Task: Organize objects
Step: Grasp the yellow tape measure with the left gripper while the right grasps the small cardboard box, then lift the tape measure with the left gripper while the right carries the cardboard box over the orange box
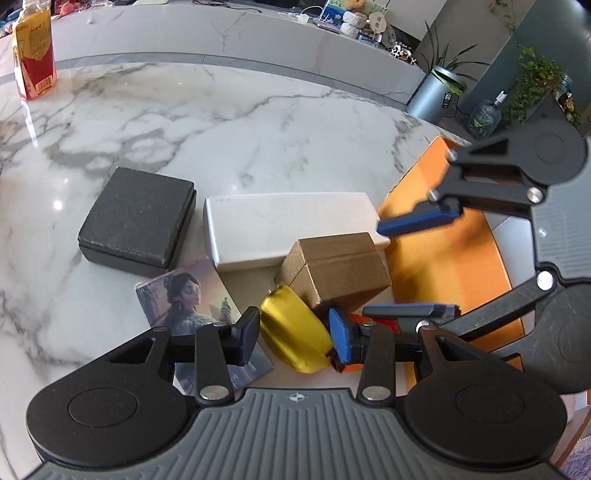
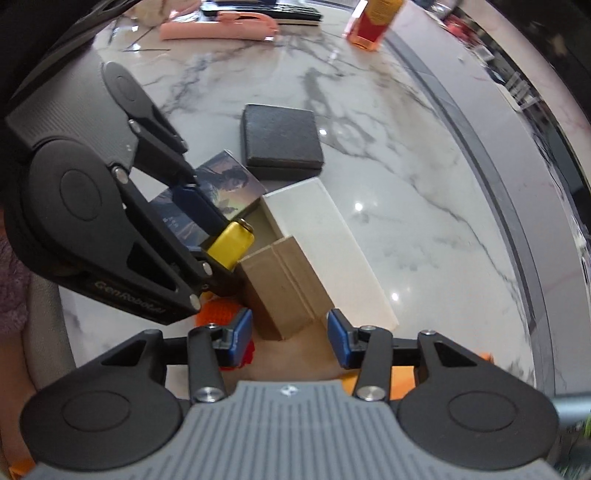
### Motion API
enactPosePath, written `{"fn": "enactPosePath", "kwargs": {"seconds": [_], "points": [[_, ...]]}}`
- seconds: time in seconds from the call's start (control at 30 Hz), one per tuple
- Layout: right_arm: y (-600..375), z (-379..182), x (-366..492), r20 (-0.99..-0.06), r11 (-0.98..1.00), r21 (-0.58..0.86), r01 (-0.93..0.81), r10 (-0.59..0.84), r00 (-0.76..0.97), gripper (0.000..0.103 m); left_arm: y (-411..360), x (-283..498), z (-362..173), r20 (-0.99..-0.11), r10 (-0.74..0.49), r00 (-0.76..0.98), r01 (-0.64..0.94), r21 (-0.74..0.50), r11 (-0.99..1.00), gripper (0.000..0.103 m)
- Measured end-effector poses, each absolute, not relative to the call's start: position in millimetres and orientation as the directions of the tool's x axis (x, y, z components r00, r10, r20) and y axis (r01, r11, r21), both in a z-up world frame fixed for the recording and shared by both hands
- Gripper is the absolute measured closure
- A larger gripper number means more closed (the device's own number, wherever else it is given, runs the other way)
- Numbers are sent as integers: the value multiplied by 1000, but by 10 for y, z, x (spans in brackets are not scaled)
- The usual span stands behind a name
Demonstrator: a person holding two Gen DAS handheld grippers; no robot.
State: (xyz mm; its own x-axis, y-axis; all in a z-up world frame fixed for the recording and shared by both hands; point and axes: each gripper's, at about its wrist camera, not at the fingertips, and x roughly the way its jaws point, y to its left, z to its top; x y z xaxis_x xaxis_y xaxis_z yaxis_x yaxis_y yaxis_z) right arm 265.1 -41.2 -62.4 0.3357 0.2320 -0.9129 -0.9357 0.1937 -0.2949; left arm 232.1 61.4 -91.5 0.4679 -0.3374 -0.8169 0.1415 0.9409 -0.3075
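My left gripper is shut on a yellow round tin, held just above the marble table; it also shows in the right wrist view. Beside it stand a gold box, a white box, a black box and a picture card box. My right gripper is open, its fingertips either side of the near end of the gold box. In the left wrist view the right gripper hovers over an orange tray.
A red and yellow carton stands at the far left of the table. A small orange-red object lies under the left gripper. A pink item lies at the far edge. Potted plants stand beyond the table.
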Motion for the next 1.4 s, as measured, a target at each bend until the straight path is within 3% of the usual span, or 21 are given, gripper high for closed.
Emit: {"fn": "enactPosePath", "kwargs": {"seconds": [0.07, 0.17, 0.27, 0.37, 0.67, 0.8, 1.13, 1.4], "points": [[-342, -648, 2667, -914, 137, -310, -941, 230, 335, 41, 628, 2330, -912, -814, -346, 466, 157, -308, 938, 57], [-253, -698, 2734, -927, 83, -295, -952, 216, 307, 38, 638, 2328, -912, -813, -347, 467, 177, -298, 938, 57], [-202, -768, 2790, -944, 48, -259, -965, 201, 264, 38, 677, 2339, -930, -804, -369, 467, 186, -319, 929, 57], [-190, -823, 2848, -952, 40, -236, -971, 192, 239, 45, 713, 2363, -962, -792, -392, 468, 183, -347, 920, 57], [-322, -796, 2973, -970, 192, -135, -972, 174, 169, 52, 617, 2368, -1046, -812, -374, 449, 219, -305, 927, 68], [-369, -801, 2989, -965, 238, -113, -965, 203, 163, 50, 632, 2340, -1036, -810, -373, 452, 222, -302, 927, 71], [-327, -836, 2988, -964, 338, -119, -934, 185, 190, 53, 747, 2291, -1032, -780, -409, 475, 191, -362, 912, 80], [-480, -392, 2895, -934, 506, -106, -856, 245, 260, 53, 955, 2186, -844, -707, -464, 533, 127, -475, 871, 80]]}}
